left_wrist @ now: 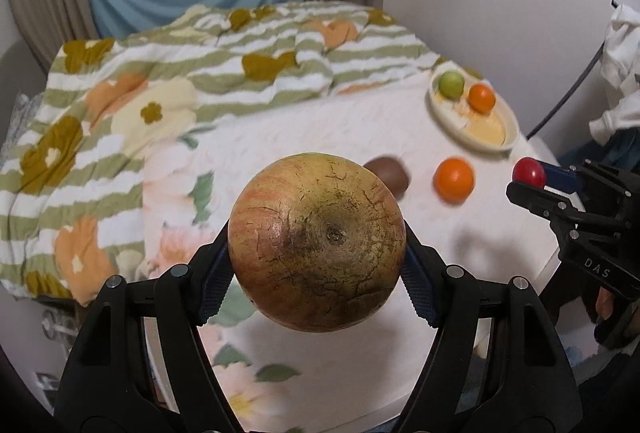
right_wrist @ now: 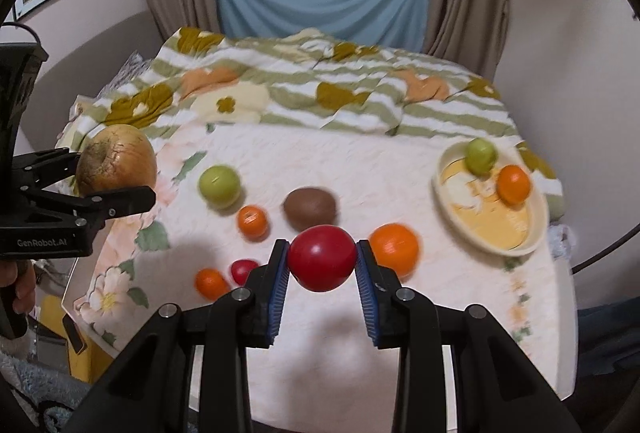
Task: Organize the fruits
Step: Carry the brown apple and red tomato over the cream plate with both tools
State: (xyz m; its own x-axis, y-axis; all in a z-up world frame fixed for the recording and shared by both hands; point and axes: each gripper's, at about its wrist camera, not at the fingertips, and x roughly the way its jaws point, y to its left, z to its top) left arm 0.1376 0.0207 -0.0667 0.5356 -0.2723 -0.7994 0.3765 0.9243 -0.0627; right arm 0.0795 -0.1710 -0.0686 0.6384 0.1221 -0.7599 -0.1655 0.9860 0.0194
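Observation:
My left gripper (left_wrist: 317,253) is shut on a large yellow-red apple (left_wrist: 316,241), held above the bed; the apple also shows at the left of the right wrist view (right_wrist: 116,163). My right gripper (right_wrist: 322,259) is shut on a red fruit (right_wrist: 322,257), seen at the right edge of the left wrist view (left_wrist: 529,171). A cream plate (right_wrist: 492,225) at the right holds a green fruit (right_wrist: 481,155) and an orange (right_wrist: 513,183). On the bedcover lie a kiwi (right_wrist: 310,207), a green apple (right_wrist: 220,185), a big orange (right_wrist: 394,245), two small oranges (right_wrist: 253,221) (right_wrist: 211,283) and a small red fruit (right_wrist: 242,270).
The floral white bedcover (right_wrist: 360,169) carries the fruit; a rumpled striped blanket (right_wrist: 320,93) lies behind. Curtains and a blue cloth (right_wrist: 320,1) hang at the back. A wall stands right of the plate. The bed's near edge runs under both grippers.

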